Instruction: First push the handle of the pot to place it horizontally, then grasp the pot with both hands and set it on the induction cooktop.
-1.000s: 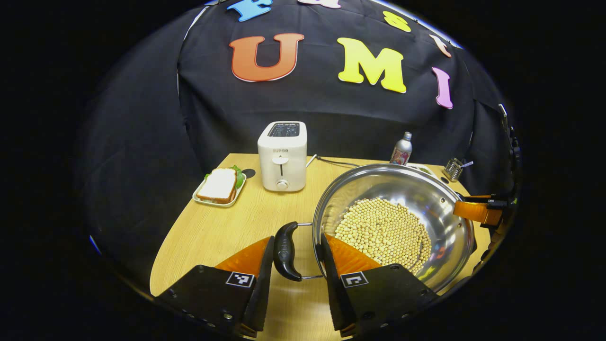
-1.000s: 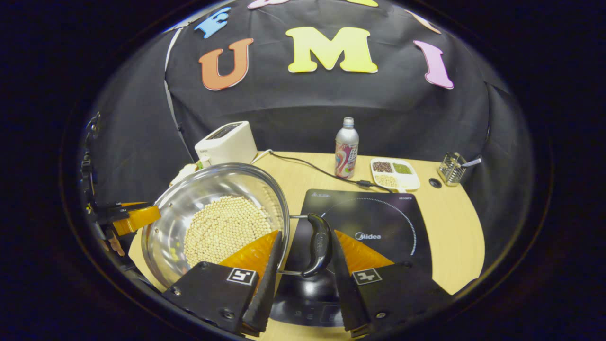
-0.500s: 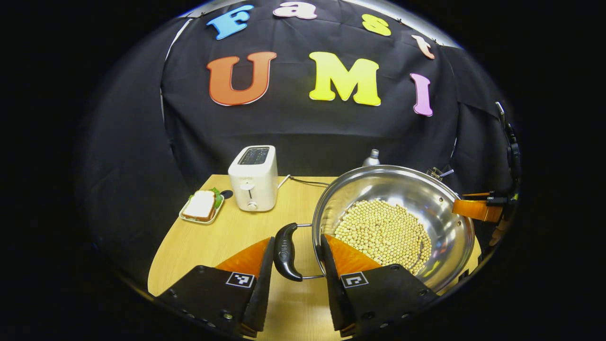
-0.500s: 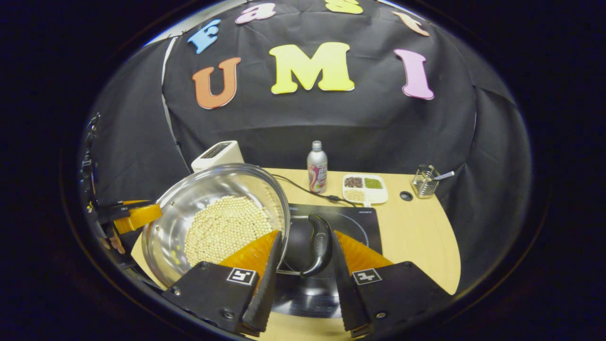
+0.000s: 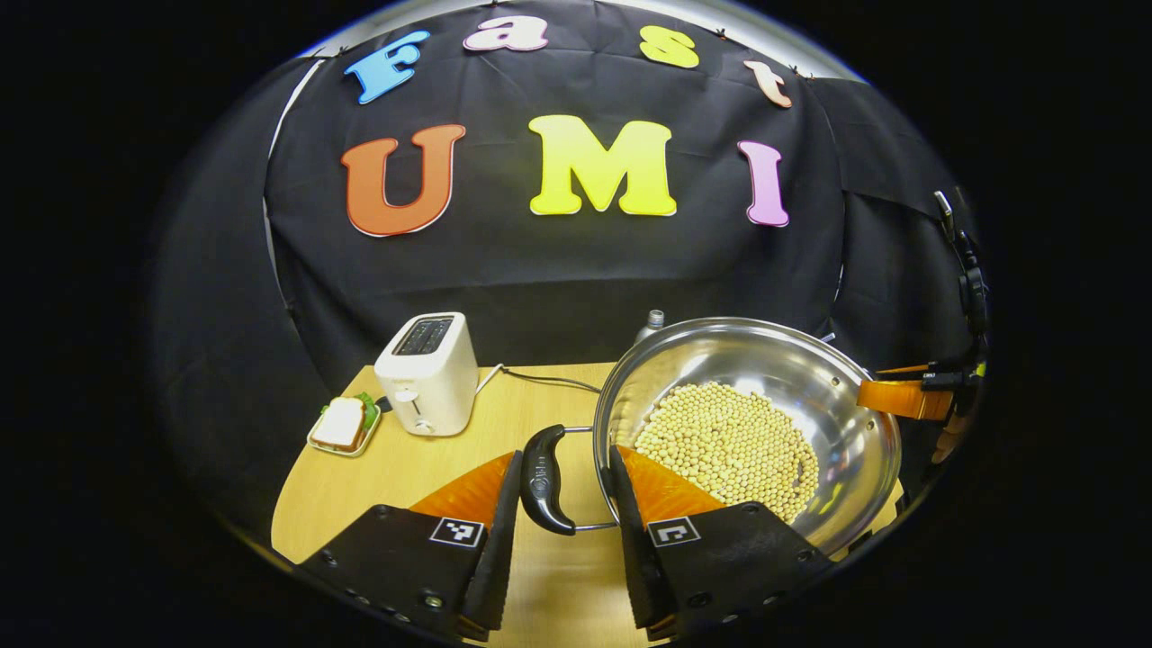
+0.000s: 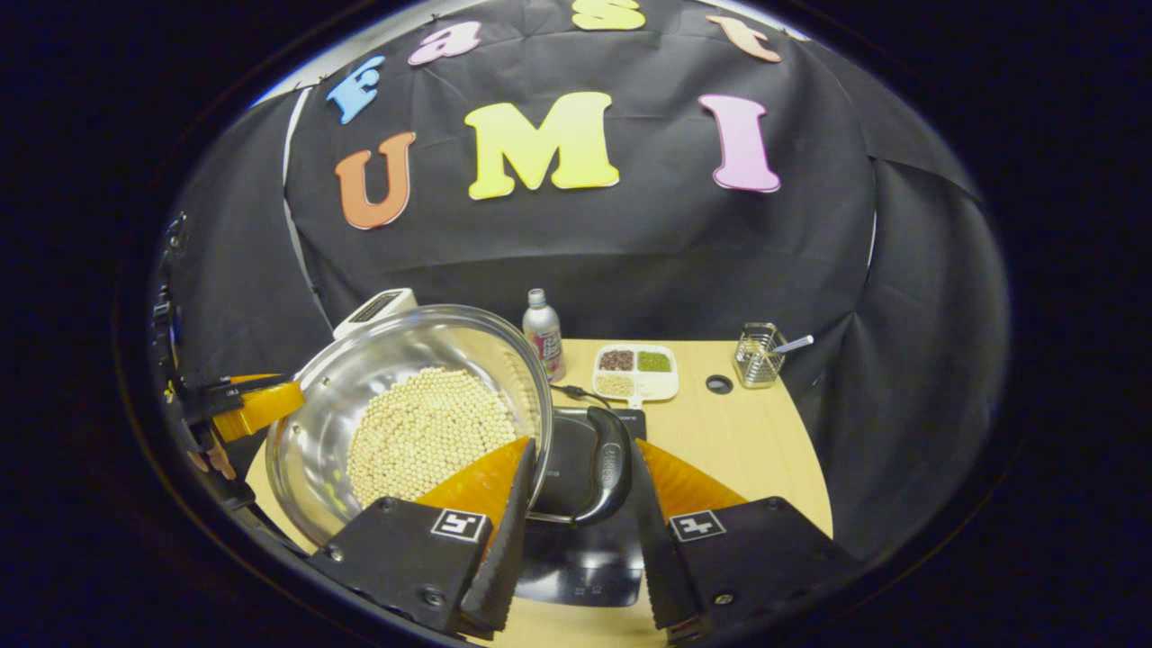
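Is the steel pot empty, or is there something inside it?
Not empty. Pale round beans cover the bottom of the pot; its shiny inner wall above them is bare.

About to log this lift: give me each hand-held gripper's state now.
Left hand-held gripper: fingers straddle the pot's left handle; grip cannot be told.
Right hand-held gripper: straddles the right handle; likewise cannot be told.
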Demonstrator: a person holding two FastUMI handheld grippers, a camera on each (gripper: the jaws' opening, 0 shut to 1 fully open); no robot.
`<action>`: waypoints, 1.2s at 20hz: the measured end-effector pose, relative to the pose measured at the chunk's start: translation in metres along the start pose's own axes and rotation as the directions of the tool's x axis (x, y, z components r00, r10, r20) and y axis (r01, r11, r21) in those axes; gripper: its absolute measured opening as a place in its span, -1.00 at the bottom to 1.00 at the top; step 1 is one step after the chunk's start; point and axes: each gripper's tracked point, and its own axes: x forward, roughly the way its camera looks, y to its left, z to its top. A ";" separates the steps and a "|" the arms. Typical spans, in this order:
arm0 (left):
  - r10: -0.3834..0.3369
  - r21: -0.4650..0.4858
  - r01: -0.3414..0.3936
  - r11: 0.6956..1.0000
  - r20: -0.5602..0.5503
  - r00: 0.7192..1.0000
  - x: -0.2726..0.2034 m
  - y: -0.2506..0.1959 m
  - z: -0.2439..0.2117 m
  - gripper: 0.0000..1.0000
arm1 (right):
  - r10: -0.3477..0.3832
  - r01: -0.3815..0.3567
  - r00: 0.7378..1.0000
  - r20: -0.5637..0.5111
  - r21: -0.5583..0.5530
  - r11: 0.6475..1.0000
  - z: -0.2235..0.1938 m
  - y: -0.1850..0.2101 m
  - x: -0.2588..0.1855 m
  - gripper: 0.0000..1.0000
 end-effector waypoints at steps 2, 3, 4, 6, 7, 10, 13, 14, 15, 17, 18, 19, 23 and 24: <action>-0.014 -0.002 0.014 1.000 -0.015 1.000 0.014 -0.011 -0.003 0.02 | -0.007 0.007 1.000 -0.009 0.012 1.000 -0.001 -0.013 0.010 0.21; -0.018 0.000 0.018 1.000 -0.026 1.000 0.023 -0.015 -0.006 0.02 | -0.011 0.012 1.000 -0.016 0.015 1.000 -0.003 -0.018 0.016 0.20; -0.020 0.001 0.020 1.000 -0.040 0.999 0.031 -0.017 -0.009 0.02 | -0.018 0.019 0.999 -0.027 0.020 1.000 -0.007 -0.024 0.024 0.20; -0.027 -0.003 0.027 1.000 -0.069 0.997 0.045 -0.025 -0.018 0.03 | -0.030 0.031 0.998 -0.048 0.030 0.999 -0.013 -0.035 0.037 0.18; -0.032 -0.006 0.032 0.999 -0.081 0.996 0.051 -0.029 -0.023 0.02 | -0.034 0.036 0.998 -0.055 0.035 0.999 -0.016 -0.039 0.042 0.19; -0.043 -0.002 0.043 0.999 -0.106 0.993 0.069 -0.038 -0.032 0.02 | -0.039 0.042 0.996 -0.076 0.048 0.998 -0.025 -0.051 0.058 0.19; -0.044 0.007 0.045 0.999 -0.133 0.990 0.084 -0.044 -0.045 0.03 | -0.039 0.046 0.994 -0.104 0.071 0.996 -0.037 -0.061 0.074 0.20; -0.044 0.011 0.046 0.999 -0.142 0.989 0.088 -0.046 -0.049 0.03 | -0.038 0.047 0.993 -0.111 0.074 0.996 -0.042 -0.065 0.079 0.18; -0.045 0.013 0.047 0.999 -0.148 0.988 0.092 -0.049 -0.053 0.03 | -0.039 0.049 0.992 -0.119 0.079 0.996 -0.046 -0.068 0.084 0.20; -0.047 0.014 0.050 0.999 -0.162 0.986 0.100 -0.052 -0.061 0.03 | -0.041 0.052 0.991 -0.128 0.083 0.995 -0.052 -0.074 0.092 0.18; -0.049 0.016 0.052 0.999 -0.164 0.985 0.104 -0.055 -0.063 0.03 | -0.043 0.055 0.990 -0.135 0.089 0.994 -0.056 -0.077 0.095 0.18; -0.050 0.022 0.054 0.998 -0.167 0.985 0.108 -0.056 -0.066 0.03 | -0.044 0.057 0.989 -0.138 0.094 0.994 -0.059 -0.080 0.098 0.18; -0.053 0.025 0.058 0.998 -0.179 0.982 0.121 -0.060 -0.079 0.03 | -0.047 0.061 0.990 -0.135 0.101 0.993 -0.070 -0.088 0.113 0.20; -0.049 0.035 0.054 0.998 -0.128 0.991 0.127 -0.062 -0.067 0.03 | -0.041 0.054 0.992 -0.118 0.114 0.992 -0.069 -0.087 0.112 0.18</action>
